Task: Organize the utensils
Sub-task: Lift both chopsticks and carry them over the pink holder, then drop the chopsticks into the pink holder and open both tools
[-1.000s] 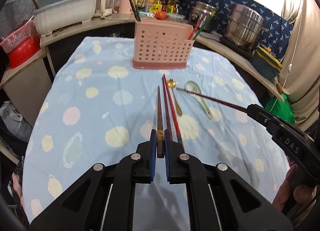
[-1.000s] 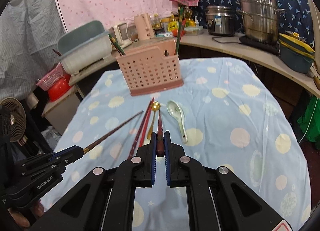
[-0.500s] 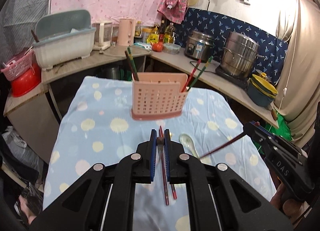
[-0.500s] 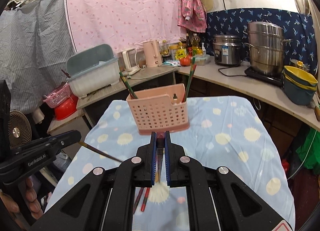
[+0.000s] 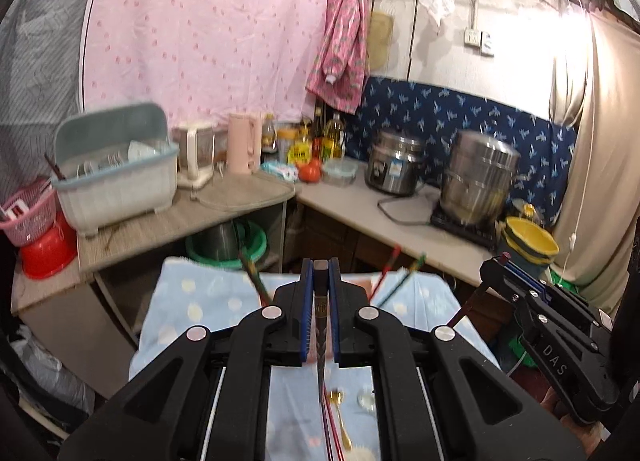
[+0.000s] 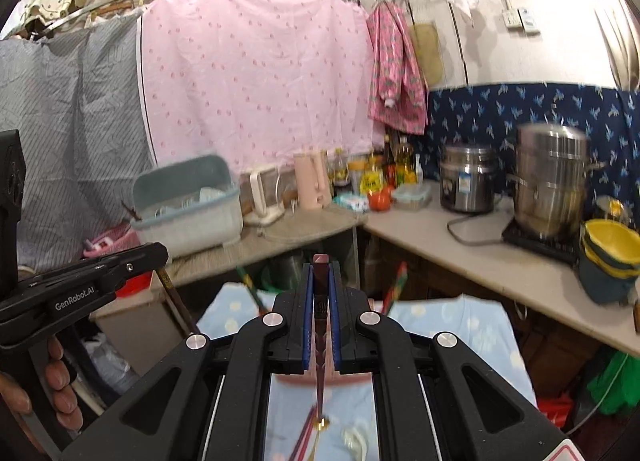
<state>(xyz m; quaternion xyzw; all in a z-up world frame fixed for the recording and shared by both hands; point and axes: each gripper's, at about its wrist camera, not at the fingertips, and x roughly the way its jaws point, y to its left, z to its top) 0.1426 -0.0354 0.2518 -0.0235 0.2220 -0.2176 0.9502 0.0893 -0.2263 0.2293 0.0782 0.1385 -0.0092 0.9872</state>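
Both chopsticks lifted off the tabletop point(image 5: 192, 301): left gripper point(image 5: 320, 273) and right gripper point(image 6: 320, 273) each clamped on one, ready for the pink holder point(image 6: 320, 379) low in frame.

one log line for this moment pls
left gripper: shut on dark chopstick | right gripper: shut on dark chopstick | both raised above table

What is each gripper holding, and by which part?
Left gripper and right gripper each clamp one dark chopstick near its thick upper end, tip hanging down.
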